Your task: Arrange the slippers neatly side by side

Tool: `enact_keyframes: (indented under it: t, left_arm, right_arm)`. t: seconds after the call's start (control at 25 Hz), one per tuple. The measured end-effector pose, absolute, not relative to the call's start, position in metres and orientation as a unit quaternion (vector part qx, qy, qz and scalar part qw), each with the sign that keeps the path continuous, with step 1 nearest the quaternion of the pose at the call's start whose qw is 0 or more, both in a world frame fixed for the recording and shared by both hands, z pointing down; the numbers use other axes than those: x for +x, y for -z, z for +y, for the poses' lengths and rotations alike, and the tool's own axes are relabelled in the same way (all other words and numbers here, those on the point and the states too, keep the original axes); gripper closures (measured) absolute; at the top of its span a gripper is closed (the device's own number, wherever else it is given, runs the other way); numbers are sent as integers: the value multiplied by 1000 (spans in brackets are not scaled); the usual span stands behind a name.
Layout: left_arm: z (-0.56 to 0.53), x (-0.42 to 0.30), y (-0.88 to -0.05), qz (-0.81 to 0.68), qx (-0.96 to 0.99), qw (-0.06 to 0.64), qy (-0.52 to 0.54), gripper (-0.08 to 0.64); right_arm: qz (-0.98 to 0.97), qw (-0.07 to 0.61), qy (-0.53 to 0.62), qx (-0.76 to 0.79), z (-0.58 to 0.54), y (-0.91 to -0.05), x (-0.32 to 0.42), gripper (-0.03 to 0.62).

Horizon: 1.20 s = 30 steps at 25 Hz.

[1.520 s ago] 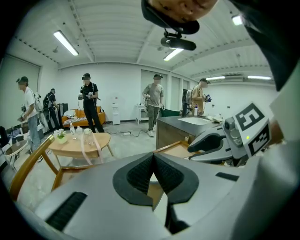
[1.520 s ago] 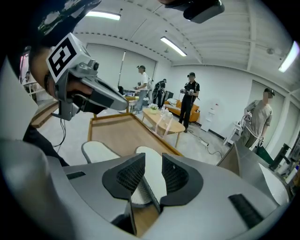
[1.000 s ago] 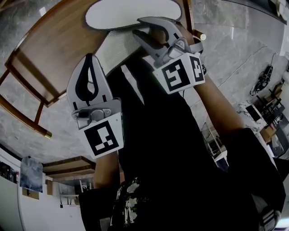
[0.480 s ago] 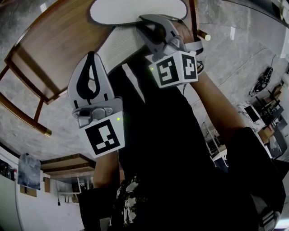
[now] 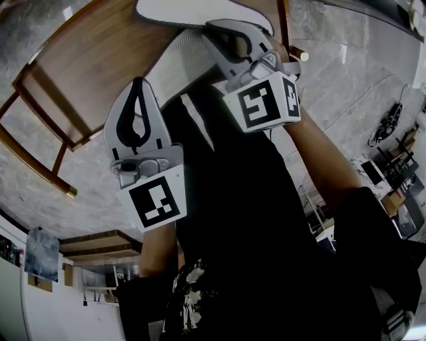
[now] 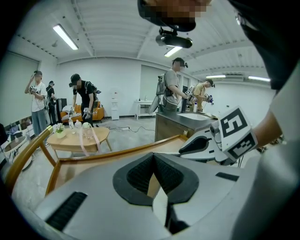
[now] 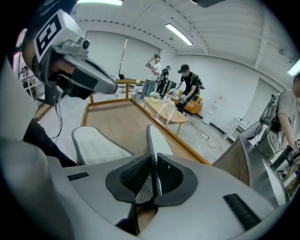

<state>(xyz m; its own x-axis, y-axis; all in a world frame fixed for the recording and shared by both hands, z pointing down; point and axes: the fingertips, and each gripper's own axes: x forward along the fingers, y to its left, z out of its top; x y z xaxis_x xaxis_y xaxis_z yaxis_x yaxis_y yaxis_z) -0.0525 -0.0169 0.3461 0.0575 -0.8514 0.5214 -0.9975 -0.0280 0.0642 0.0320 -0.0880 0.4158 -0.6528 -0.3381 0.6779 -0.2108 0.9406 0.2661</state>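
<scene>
Looking down in the head view, the wooden table [image 5: 80, 66] fills the upper left, and its far corners are cut off by the frame. The right gripper [image 5: 214, 38] is clamped on the gripped slipper [image 5: 200, 10]. Only a pale oval of that slipper shows, cropped by the top edge. The second slipper [image 5: 174, 63] lies flat on the table just beside it. Its ribbed face is up, and its near end is hidden behind the person's dark clothing. The left gripper [image 5: 138, 86] hangs over the table edge, apart from both slippers, with its jaws together.

In the left gripper view, the left gripper [image 6: 153, 161] is clenched and its pads meet with nothing between them. A pale strip [image 6: 161, 208] shows below the pads, but what it is cannot be made out. The right gripper [image 6: 199, 145] is seen only in part, and neither slipper can be identified here.

In the right gripper view, the right gripper [image 7: 151, 176] has just been closing its jaws. The pads now press on the gripped slipper [image 7: 154, 140], which stands on edge between them. A zigzag sole pattern shows in the gap, and the heel end is covered by the gripper body. The second slipper [image 7: 96, 145] lies flat to the left, near but apart. Its near end is also covered.
</scene>
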Motion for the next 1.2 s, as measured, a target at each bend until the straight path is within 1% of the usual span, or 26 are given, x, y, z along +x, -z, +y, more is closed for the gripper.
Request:
enact_keyframes:
  t: [0.32, 0.52, 0.64, 1.04, 1.2]
  left_arm:
    - [-15, -47, -337, -662, 700, 201, -174, 558]
    - [-19, -44, -331, -660, 705, 192, -174, 558]
    - [-23, -43, -328, -660, 706, 191, -172, 558]
    - [-28, -35, -330, -652, 714, 189, -173, 558]
    - [-28, -32, -329, -650, 716, 189, -171, 558]
  right_arm:
    - [-919, 324, -46, 218, -111, -389, 38, 565]
    - [-910, 268, -157, 276, -130, -385, 58, 568]
    - [-899, 244, -201, 303, -140, -384, 69, 569]
    - [-883, 238, -191, 357, -157, -389, 93, 571]
    - [-866, 233, -209, 391, -165, -396, 108, 571]
